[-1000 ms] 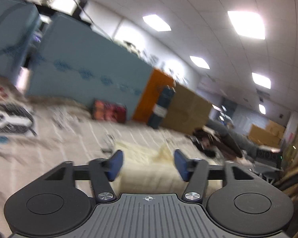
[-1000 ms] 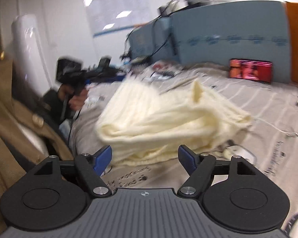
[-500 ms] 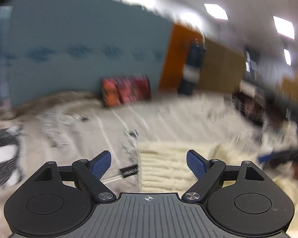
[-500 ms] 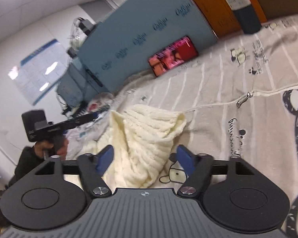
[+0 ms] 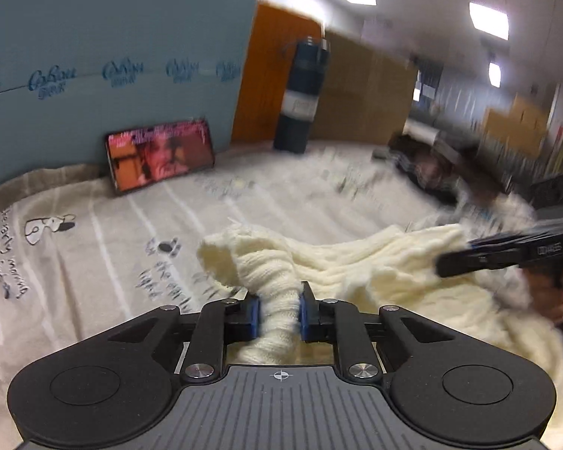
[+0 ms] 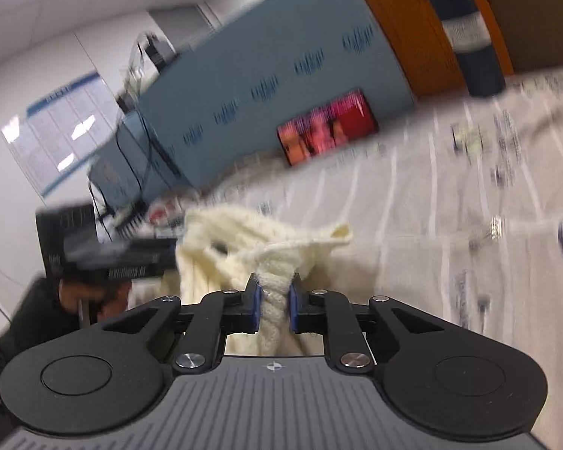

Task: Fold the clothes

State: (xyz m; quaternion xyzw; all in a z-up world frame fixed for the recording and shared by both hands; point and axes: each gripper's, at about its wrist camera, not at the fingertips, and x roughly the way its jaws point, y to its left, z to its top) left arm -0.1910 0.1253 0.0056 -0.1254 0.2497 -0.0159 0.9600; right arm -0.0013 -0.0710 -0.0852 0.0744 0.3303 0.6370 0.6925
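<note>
On the printed bedsheet [image 5: 94, 232], both your tongs, left gripper [image 5: 277, 313] and right gripper [image 6: 274, 305], were clamped on the cream sweater [image 5: 375, 273], its bulk trailing toward two o'clock of the left.

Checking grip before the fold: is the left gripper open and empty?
No, the left gripper is shut on the cream sweater.

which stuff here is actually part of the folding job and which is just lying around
Part of the job:
- cream cable-knit sweater, bunched on the bed
- left gripper, shut on a gathered piece of it
- right gripper, shut on another twisted piece

Just lying about:
- phone with a lit reddish screen, propped against the blue foam board
- dark blue cylindrical bag
- printed beige bedsheet
</note>
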